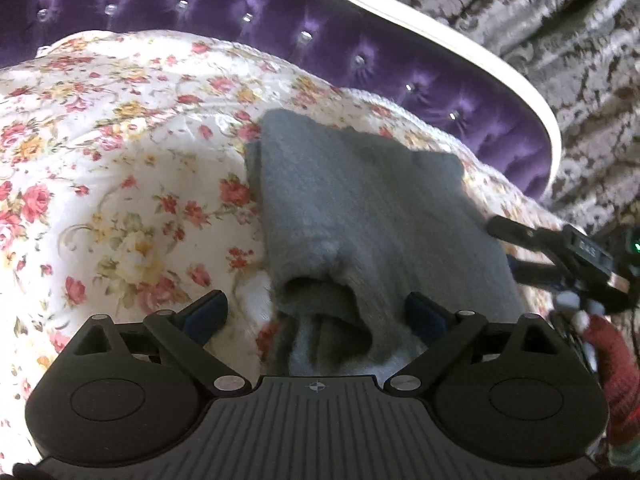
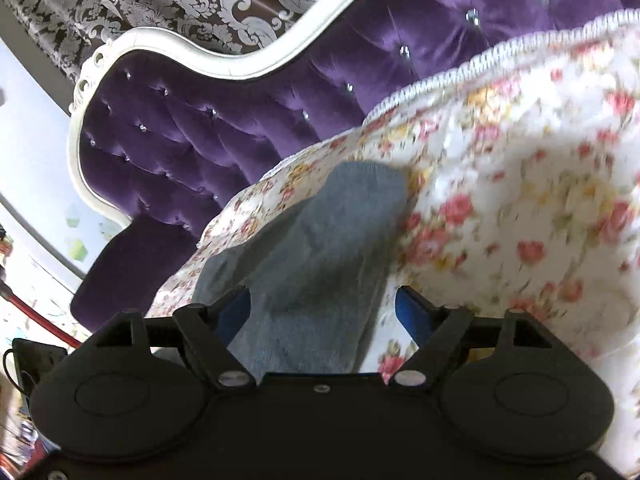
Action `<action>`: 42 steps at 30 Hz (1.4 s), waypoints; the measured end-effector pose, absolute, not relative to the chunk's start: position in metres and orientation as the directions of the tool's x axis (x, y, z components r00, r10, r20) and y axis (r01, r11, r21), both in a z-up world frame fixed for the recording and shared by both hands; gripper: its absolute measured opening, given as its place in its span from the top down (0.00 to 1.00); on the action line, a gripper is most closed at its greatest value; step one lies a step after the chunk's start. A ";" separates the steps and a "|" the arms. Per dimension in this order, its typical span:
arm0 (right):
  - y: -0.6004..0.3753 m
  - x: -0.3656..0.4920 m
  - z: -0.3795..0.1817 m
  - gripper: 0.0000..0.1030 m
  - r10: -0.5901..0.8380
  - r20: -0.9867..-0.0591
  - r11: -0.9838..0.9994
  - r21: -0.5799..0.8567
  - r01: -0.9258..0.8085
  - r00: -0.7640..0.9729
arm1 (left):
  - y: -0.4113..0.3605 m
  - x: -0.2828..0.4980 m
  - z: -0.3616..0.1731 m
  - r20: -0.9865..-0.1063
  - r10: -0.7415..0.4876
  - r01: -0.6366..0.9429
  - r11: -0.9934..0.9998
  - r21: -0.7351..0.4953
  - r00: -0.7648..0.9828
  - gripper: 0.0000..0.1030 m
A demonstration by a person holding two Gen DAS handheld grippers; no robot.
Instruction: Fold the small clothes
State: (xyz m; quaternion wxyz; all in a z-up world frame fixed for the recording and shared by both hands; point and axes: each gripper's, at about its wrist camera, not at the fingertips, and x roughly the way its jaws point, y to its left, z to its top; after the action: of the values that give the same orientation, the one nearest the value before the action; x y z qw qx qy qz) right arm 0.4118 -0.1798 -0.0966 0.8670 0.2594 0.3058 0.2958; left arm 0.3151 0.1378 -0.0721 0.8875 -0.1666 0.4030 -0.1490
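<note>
Grey garment (image 1: 360, 208) lies folded on flowered bedspread (image 1: 120, 160), stretching ahead of both tongs. Left tongs (image 1: 316, 312) spread wide, cloth's near folded end between fingers, pads not pressing. Right tongs (image 2: 322, 304) also spread, released, garment between fingers. Purple tufted headboard (image 2: 200, 120) beyond.

Grey garment (image 1: 360, 208): soft knitted cloth, matt, slightly fuzzy nap. Bedspread (image 1: 132, 152): quilted cotton-like cloth, floral print, matt, with a corded white edging seen in the right wrist view. Headboard (image 2: 192, 128): purple velvet-like upholstery, button-tufted, strong sheen, studded with glassy crystal buttons; frame (image 2: 224, 68) glossy white, carved. Wall covering (image 1: 560, 40): damask pattern with a silvery shimmer. Left gripper (image 1: 316, 312): matt black plastic, ribbed plate, bright metal rivets, blue pads (image 1: 208, 312).
</note>
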 end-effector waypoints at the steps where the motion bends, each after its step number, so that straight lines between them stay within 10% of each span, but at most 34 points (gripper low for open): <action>1: -0.178 0.413 -0.099 0.19 0.677 -0.376 0.687 0.631 -0.360 0.632 | 0.136 0.315 -0.072 -0.666 -0.418 0.142 0.893 -0.428 0.618 0.06; 16: -0.150 0.437 -0.104 0.13 0.769 -0.294 0.576 0.704 -0.416 0.568 | 0.110 0.348 -0.081 -0.604 -0.557 0.197 0.807 -0.557 0.570 0.02; 18: -0.148 0.438 -0.103 0.14 0.769 -0.295 0.576 0.705 -0.414 0.567 | 0.111 0.347 -0.080 -0.600 -0.566 0.192 0.798 -0.571 0.565 0.28; 19: -0.147 0.437 -0.102 0.23 0.767 -0.302 0.582 0.701 -0.414 0.567 | 0.113 0.347 -0.081 -0.597 -0.581 0.185 0.785 -0.592 0.553 0.59; 20: -0.147 0.435 -0.103 0.46 0.763 -0.315 0.591 0.695 -0.410 0.565 | 0.116 0.348 -0.083 -0.586 -0.606 0.175 0.760 -0.625 0.537 0.65; 21: -0.145 0.433 -0.102 0.59 0.747 -0.345 0.618 0.677 -0.400 0.569 | 0.119 0.347 -0.086 -0.572 -0.631 0.164 0.734 -0.659 0.525 0.65; 42: -0.201 0.222 -0.101 0.57 0.647 -0.502 0.745 0.576 -0.336 0.574 | 0.087 0.112 -0.060 -0.555 -0.746 0.271 0.657 -0.704 0.367 0.65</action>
State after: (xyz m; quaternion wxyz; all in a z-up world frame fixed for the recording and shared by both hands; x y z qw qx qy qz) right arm 0.2221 -0.2007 -0.1011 0.8610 0.2141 0.3625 0.2853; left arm 0.1118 0.0865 -0.0602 0.7854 -0.2582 0.4600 -0.3240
